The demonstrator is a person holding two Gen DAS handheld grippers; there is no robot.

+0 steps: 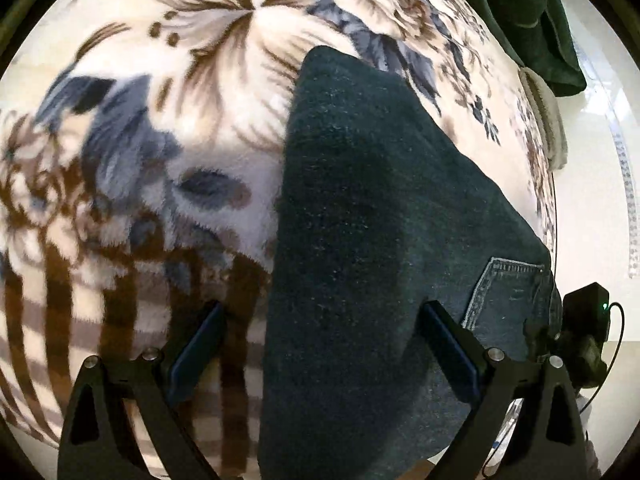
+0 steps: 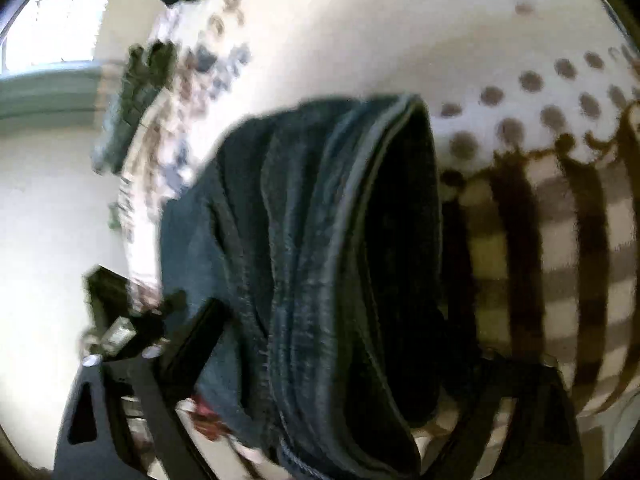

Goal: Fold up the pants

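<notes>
Left tongs (image 1: 320,320) held low and level over the bed, pointing forward along the pants (image 1: 380,200), jaws spread wide. Left finger over the striped part of the blanket (image 1: 180,80), right finger over the denim, nothing between them gripped. Dark jeans stretched out ahead in a long folded strip, narrowing toward the far end, lying flat on the floral fleece. Back pocket (image 1: 508,292) with pale stitching showing just beside the right finger, near the bed's edge. No readable label or lettering on the pocket or anywhere else. Other tongs' black body with a small green light visible at the lower right of the left wrist view.

Over to the right wrist view: blurred, tilted hard. Right tongs (image 2: 320,320) pointed into a bunched stack of denim layers, pants (image 2: 320,220) folded edges and seams running away from the camera. Left finger (image 2: 200,332) dark and visible beside the cloth, right finger mostly hidden behind the folds. Denim filling the gap between the fingers, but cannot tell whether clamped or merely passing through. Blanket (image 2: 560,240) with dots and brown stripes to the right, pale floor to the left. Dark green garment (image 1: 532,20) heaped at the far corner of the bed. No writing legible in the blur.
</notes>
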